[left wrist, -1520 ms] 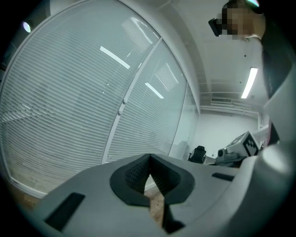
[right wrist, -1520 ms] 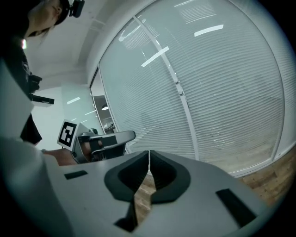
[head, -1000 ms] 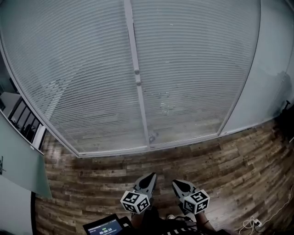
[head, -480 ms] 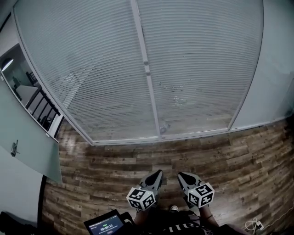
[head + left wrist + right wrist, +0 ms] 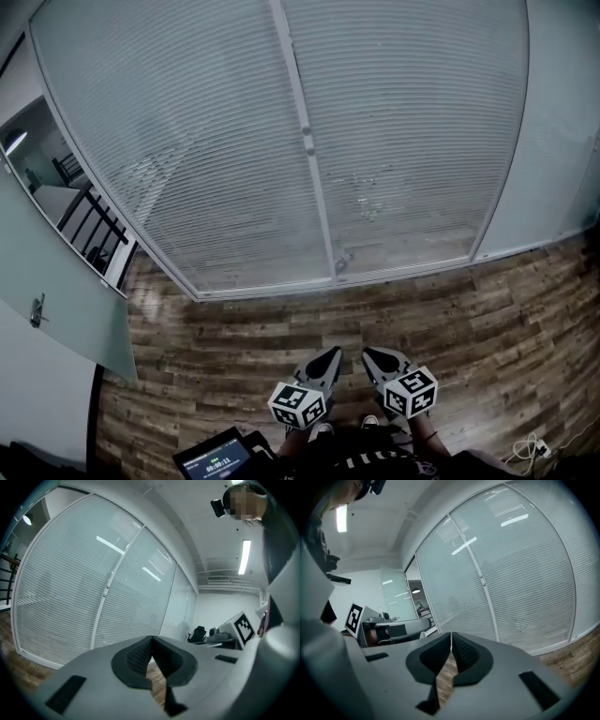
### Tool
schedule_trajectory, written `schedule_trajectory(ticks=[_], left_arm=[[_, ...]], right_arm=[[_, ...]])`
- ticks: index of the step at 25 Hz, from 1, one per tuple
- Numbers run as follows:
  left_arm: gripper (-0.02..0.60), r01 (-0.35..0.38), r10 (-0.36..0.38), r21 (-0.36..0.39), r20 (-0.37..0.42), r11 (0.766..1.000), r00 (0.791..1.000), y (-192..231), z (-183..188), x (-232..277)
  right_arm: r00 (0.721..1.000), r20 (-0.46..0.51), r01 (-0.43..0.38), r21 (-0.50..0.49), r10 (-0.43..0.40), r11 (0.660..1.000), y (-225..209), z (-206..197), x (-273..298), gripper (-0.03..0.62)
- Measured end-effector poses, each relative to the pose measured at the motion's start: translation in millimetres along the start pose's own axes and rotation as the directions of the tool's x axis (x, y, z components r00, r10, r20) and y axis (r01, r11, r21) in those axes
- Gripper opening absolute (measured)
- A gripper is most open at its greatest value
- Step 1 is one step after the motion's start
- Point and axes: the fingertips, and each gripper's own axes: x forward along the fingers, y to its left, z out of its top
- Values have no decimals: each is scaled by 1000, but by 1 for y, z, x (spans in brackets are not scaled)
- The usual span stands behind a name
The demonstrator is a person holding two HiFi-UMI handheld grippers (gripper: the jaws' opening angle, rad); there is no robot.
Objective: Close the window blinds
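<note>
Left tongs (image 5: 328,356) and right tongs (image 5: 372,357) held side by side, near, above the wooden floor (image 5: 225,337); both pairs of jaws pressed together, nothing between them; window blinds (image 5: 187,141) hang at the far side across two glazed panels, well apart from both tongs; lit screen (image 5: 216,459) at near left.

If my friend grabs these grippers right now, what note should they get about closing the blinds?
Left gripper: jaws shut, empty, held low over the wooden floor.
Right gripper: the same, close beside it.
Window blinds: ahead across the floor, two panels either side of a white post with a small knob. Neither gripper touches them.
Done: nothing visible yet. Faint shapes show through the slats, so they do not look fully closed.
Left: walk up to the blinds, probably work the knob, and close them.
</note>
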Motion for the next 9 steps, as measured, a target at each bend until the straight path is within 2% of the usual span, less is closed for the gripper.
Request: schedule_trajectory(ticks=[9], left_arm=[[5, -12, 12, 0, 10, 1000, 1000, 45, 6, -57]], right_arm=[[1000, -4, -5, 1, 5, 1000, 61, -12, 35, 18]])
